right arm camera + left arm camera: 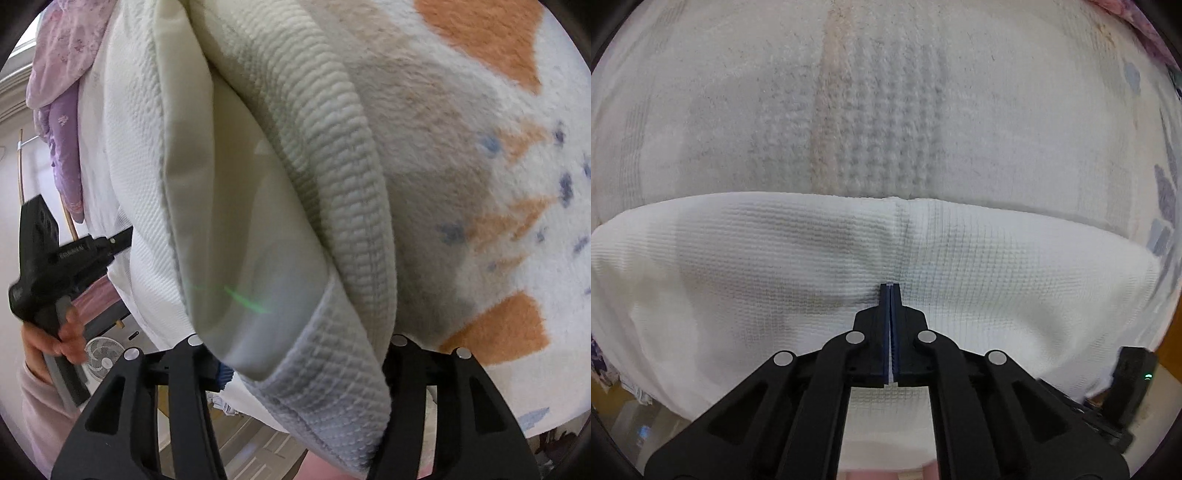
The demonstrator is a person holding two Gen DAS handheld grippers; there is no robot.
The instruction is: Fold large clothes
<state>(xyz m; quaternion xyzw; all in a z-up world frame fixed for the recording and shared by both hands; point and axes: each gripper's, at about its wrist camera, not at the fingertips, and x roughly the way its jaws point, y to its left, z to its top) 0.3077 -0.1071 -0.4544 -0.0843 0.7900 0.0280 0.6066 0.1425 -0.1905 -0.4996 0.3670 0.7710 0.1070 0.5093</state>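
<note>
Left tongs (pixel 890 286) pinched tight on white waffle-knit garment (pixel 775 258), at its near layer just below folded edge. Right tongs (pixel 295 354) part-open around same garment's thick ribbed hem (pixel 332 206); grip uncertain. Fold edge runs crosswise ahead of left tongs, over fleece blanket (pixel 480 184).

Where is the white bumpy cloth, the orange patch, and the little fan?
white bumpy cloth (pixel 775 266): left wrist view, on its flat waffle weave.
orange patch (pixel 506 328): right wrist view, middle of the lower orange shape.
little fan (pixel 103 356): right wrist view, its round grille.
</note>
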